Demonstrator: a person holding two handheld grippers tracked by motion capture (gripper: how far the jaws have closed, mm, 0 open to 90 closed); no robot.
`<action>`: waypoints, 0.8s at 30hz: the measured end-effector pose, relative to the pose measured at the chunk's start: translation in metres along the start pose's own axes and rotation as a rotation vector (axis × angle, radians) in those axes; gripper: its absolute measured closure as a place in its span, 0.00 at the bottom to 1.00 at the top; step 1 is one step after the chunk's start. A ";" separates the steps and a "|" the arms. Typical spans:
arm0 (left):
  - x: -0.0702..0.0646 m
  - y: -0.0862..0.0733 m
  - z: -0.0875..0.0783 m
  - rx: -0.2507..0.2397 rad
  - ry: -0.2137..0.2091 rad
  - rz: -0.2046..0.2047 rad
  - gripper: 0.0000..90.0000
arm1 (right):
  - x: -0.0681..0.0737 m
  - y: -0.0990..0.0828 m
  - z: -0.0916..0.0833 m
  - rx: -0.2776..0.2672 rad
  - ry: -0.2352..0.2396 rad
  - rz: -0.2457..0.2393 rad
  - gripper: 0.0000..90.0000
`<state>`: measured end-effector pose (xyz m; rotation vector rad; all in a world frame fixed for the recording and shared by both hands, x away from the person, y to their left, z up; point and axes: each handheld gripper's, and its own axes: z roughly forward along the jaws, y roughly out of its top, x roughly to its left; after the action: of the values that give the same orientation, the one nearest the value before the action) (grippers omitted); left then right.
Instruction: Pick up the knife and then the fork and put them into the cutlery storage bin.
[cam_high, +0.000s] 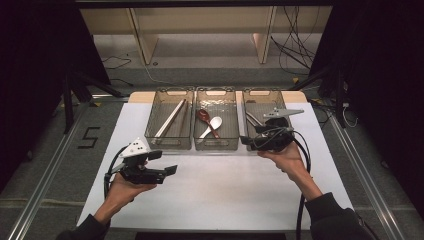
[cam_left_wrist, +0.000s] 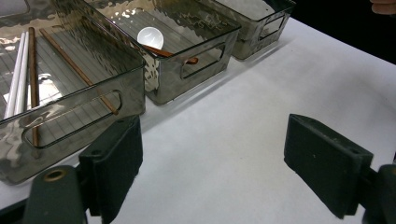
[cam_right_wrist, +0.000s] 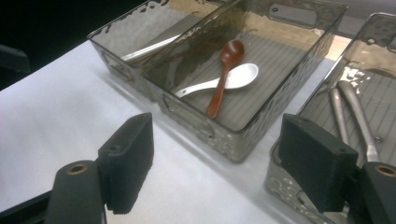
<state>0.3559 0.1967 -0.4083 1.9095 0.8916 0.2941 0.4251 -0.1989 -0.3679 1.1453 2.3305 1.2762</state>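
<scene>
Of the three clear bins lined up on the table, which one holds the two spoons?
The middle bin. In it a brown spoon lies across a white spoon. The left bin holds chopsticks, and the right bin holds metal cutlery.

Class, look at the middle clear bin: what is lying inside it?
Inside the middle bin lie a brown spoon and a white spoon; the brown one crosses over the white handle, hiding a short stretch of it.

The desk (cam_high: 215, 200) is seen from above, looking forward and down. Close, low views are taken along each tool, and the middle bin (cam_left_wrist: 187, 42) with its spoons is shared by both.
</scene>
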 end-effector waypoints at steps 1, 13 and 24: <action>0.000 0.000 0.000 -0.001 0.001 -0.002 0.21 | 0.002 -0.001 -0.001 0.005 0.002 -0.002 0.29; -0.001 -0.001 -0.002 -0.007 -0.003 0.005 0.21 | 0.015 -0.027 -0.018 -0.047 0.017 -0.014 0.29; -0.001 -0.001 -0.003 -0.011 -0.009 -0.003 0.21 | 0.024 -0.052 -0.028 -0.067 0.011 -0.006 0.27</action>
<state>0.3533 0.1979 -0.4071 1.8979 0.8847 0.2879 0.3673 -0.2136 -0.3894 1.1113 2.2788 1.3514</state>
